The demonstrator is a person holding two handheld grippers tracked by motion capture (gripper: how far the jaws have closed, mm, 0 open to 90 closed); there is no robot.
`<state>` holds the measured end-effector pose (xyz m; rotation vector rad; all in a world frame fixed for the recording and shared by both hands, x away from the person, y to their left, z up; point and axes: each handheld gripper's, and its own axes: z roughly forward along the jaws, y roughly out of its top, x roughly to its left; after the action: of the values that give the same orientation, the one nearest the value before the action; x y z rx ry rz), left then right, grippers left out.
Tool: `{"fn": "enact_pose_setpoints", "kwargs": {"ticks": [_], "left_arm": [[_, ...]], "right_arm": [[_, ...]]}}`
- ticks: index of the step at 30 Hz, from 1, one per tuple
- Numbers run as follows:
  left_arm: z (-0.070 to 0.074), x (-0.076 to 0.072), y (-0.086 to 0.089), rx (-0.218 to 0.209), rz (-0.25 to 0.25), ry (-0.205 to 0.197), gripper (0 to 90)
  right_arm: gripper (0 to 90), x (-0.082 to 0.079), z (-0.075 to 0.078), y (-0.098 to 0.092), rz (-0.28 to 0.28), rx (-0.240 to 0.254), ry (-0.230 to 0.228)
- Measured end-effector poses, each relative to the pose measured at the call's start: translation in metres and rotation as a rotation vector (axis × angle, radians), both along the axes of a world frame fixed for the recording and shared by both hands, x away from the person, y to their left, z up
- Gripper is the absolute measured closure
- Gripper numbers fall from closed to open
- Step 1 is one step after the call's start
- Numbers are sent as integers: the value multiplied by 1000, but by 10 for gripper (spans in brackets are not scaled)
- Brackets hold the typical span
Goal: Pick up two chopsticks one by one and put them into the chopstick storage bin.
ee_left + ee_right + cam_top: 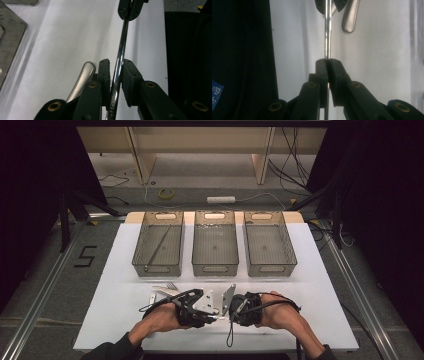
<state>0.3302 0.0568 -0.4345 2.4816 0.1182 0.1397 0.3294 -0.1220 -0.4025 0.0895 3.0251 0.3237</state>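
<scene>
Left gripper view: utensil (120, 60) ends hidden in jaws.

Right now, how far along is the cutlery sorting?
Done: one long utensil lies in the left bin. In hand: both grippers, left and right, clamp one shiny metal utensil. Left: cutlery on the table, including a fork; two bins look empty.

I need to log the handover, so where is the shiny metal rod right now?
In the high view, the shiny metal rod spans the gap between the left gripper and right gripper, both closed on it, near the table's front edge.
</scene>
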Motion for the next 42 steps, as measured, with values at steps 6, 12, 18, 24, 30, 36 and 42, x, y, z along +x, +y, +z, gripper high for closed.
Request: {"fn": "enact_pose_setpoints", "kwargs": {"ticks": [6,12,18,24,30,36,42], "left_arm": [[3,-1,2,-33,4,3,832],[7,11,14,-73,110,7,833],[13,23,31,-136,247,-6,833],[19,31,45,-183,363,-11,834],[23,37,56,-229,441,8,834],[29,45,72,-286,539,23,834],[34,56,91,-330,643,9,834]], "right_arm": [[792,7,4,-8,-29,42,-6],[519,17,21,-24,-176,267,-30],[355,24,24,-41,-315,468,-110],[243,24,14,-60,-454,618,-140],[201,19,3,-78,-562,747,-152],[183,12,-3,-99,-638,861,-137],[179,4,-13,-110,-702,934,-149]]}}
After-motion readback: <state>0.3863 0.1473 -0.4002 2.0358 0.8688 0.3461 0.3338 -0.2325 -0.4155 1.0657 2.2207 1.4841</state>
